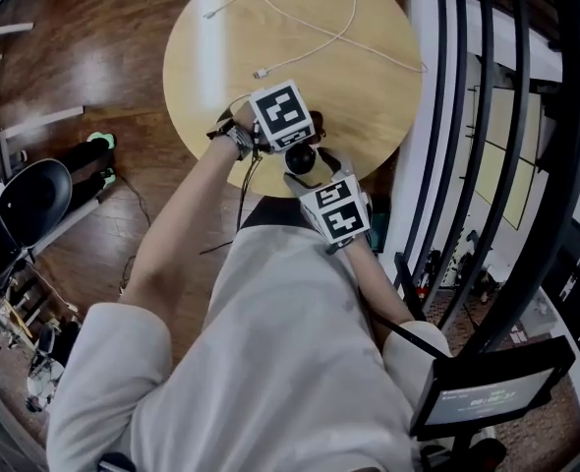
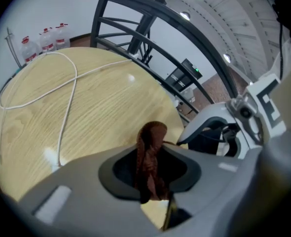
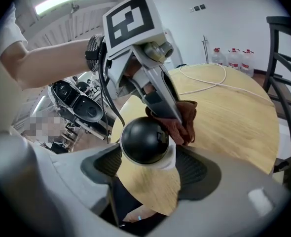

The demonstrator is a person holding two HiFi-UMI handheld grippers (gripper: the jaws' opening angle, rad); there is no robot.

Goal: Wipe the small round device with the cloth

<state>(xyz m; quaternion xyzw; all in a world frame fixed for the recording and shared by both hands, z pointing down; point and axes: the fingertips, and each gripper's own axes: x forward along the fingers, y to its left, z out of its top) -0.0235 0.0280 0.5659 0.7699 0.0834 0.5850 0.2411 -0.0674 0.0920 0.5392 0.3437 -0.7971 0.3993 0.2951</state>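
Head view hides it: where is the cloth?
Right gripper view: the cloth is pinched in the left gripper, beside the round device held by the right gripper, at the table's near edge.

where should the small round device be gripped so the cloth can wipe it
Grip the small round device by its white base, from the two sides, as the right gripper holds it. The black dome is smooth and round, so jaws would likely slip there; a low hold leaves it bare for the cloth in the left gripper.
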